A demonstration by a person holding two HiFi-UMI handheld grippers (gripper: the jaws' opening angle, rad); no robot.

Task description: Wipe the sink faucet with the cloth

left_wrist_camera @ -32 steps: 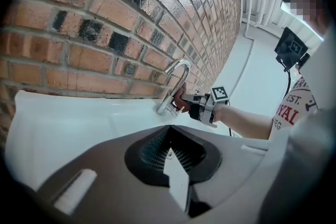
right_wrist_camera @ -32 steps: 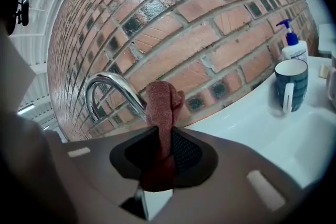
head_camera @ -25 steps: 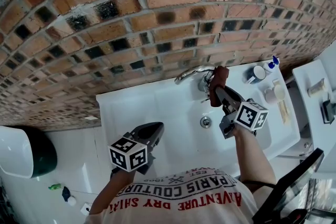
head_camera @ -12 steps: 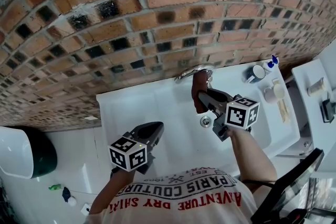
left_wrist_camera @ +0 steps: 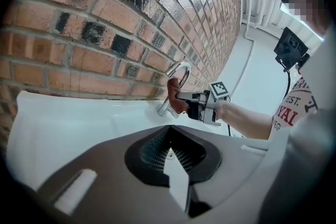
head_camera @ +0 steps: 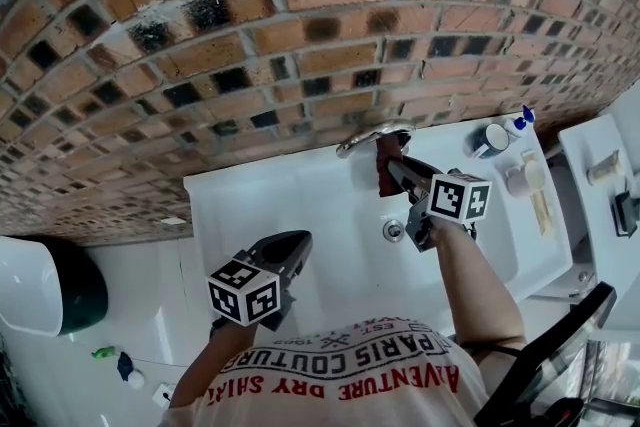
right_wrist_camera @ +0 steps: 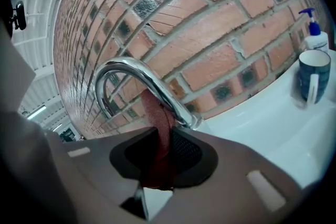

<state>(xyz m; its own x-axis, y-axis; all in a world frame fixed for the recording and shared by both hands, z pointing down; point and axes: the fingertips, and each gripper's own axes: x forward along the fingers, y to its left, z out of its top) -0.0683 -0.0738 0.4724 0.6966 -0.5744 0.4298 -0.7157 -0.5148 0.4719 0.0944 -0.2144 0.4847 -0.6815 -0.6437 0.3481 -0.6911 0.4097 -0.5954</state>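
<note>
A curved chrome faucet [head_camera: 372, 136] stands at the back rim of the white sink [head_camera: 290, 200], against the brick wall. My right gripper [head_camera: 398, 171] is shut on a reddish-brown cloth [head_camera: 387, 165], which hangs pressed against the underside of the spout. In the right gripper view the cloth [right_wrist_camera: 159, 122] rises from between the jaws of my right gripper [right_wrist_camera: 160, 140] and touches the faucet [right_wrist_camera: 140, 79]. My left gripper [head_camera: 288, 251] is held low over the sink's front left, shut with nothing in it. The left gripper view shows the left gripper [left_wrist_camera: 169, 147], the faucet [left_wrist_camera: 178, 77] and the cloth [left_wrist_camera: 176, 99] ahead.
A blue mug [head_camera: 488, 141] and a soap pump bottle [head_camera: 518, 122] stand at the sink's back right; the mug [right_wrist_camera: 313, 79] is also in the right gripper view. The drain [head_camera: 393, 231] lies below the right gripper. A dark-lidded toilet [head_camera: 70, 290] is at the left.
My right gripper carried the cloth leftward from the faucet's base on the right, then up close under the spout. The left gripper has not moved.
</note>
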